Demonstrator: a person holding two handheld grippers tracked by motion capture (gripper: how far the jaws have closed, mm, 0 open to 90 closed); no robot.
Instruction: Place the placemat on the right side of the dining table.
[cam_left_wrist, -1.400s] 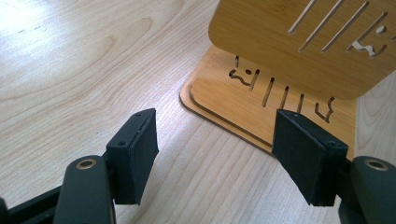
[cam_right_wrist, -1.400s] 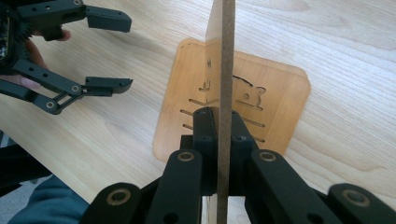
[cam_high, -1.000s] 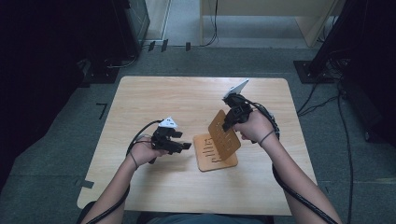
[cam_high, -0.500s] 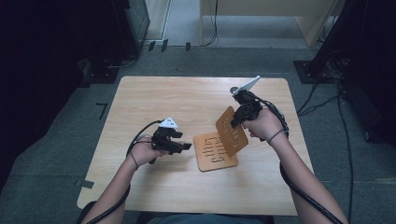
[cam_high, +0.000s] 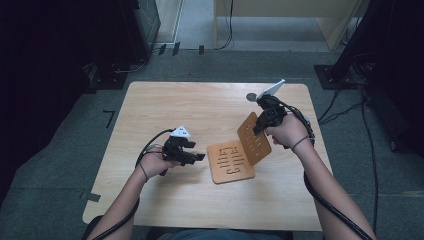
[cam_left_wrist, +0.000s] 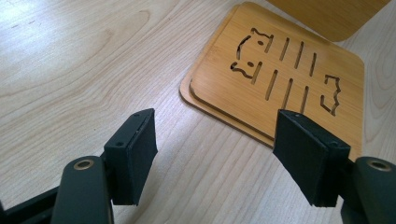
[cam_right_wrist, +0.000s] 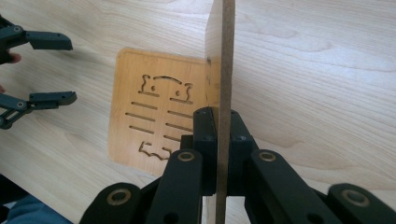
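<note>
Light wooden table (cam_high: 165, 115) with rounded corners, standing on grey floor (cam_high: 60, 165). A stack of flat wooden boards (cam_high: 230, 162), cut with slots and a fish-skeleton figure, lies right of the table's centre.

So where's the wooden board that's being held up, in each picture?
High view: the raised board is tilted up right of centre, gripped near its top by the right gripper.
Left gripper view: just a corner of it, at the top right.
Right gripper view: edge-on up the middle, pinched between the fingers.
Shared landmark: the flat cat-cutout board lying on the table beside it.
</note>
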